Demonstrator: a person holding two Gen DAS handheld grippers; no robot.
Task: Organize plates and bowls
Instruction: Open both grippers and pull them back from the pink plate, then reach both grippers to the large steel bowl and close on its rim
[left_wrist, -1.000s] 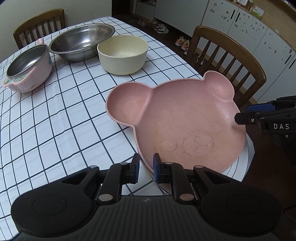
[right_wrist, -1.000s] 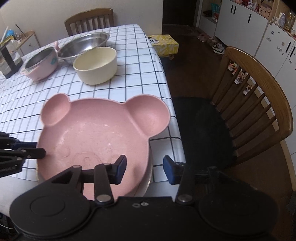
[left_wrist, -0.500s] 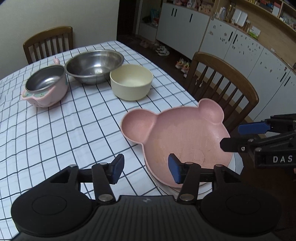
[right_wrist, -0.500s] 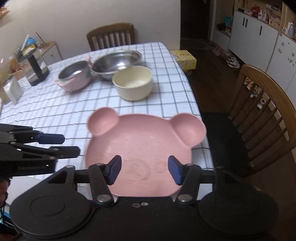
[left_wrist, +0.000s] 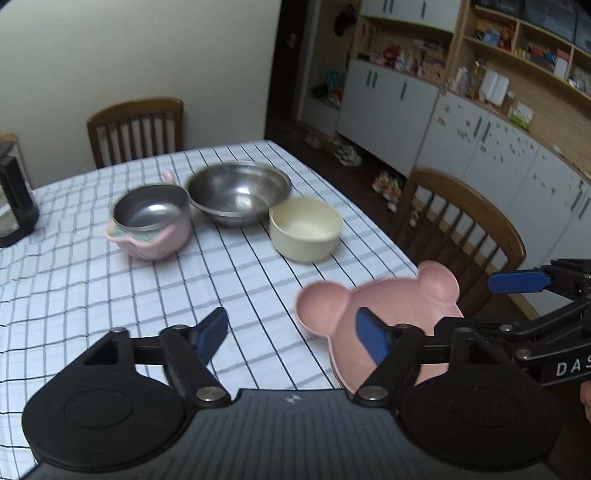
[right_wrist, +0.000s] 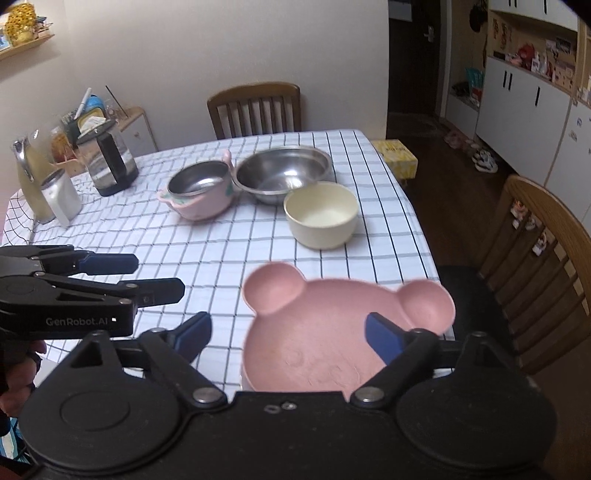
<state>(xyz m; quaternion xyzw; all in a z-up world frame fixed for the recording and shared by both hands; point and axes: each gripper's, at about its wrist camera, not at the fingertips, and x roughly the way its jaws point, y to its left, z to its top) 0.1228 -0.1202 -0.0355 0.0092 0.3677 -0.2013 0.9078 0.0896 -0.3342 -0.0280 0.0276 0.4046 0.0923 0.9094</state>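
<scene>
The pink bear-shaped plastic plate (right_wrist: 325, 332) lies at the near edge of the desk (right_wrist: 207, 243), which is covered in a white cloth with a black grid, in the lower middle of the right wrist view; both round ears point toward the far side. No finger touches it.

The left gripper (left_wrist: 291, 332) has its blue-padded fingers (left_wrist: 212, 332) spread wide with nothing between them, above the cloth at the lower centre of its own frame. The right gripper (right_wrist: 288, 332) is likewise spread wide (the plate shows through the gap, below it), holding nothing.

Farther back, in the middle of both frames, stand three bowls close together: a cream round bowl (right_wrist: 320, 216) nearest the plate, a large stainless steel bowl (right_wrist: 283, 177) behind it, and a pink handled bowl with a steel liner (right_wrist: 199, 194) just beside the steel one, at its left. Whether the last two touch is unclear.

A glass kettle with a black handle (right_wrist: 110, 162) stands at the upper left of the right wrist view.
</scene>
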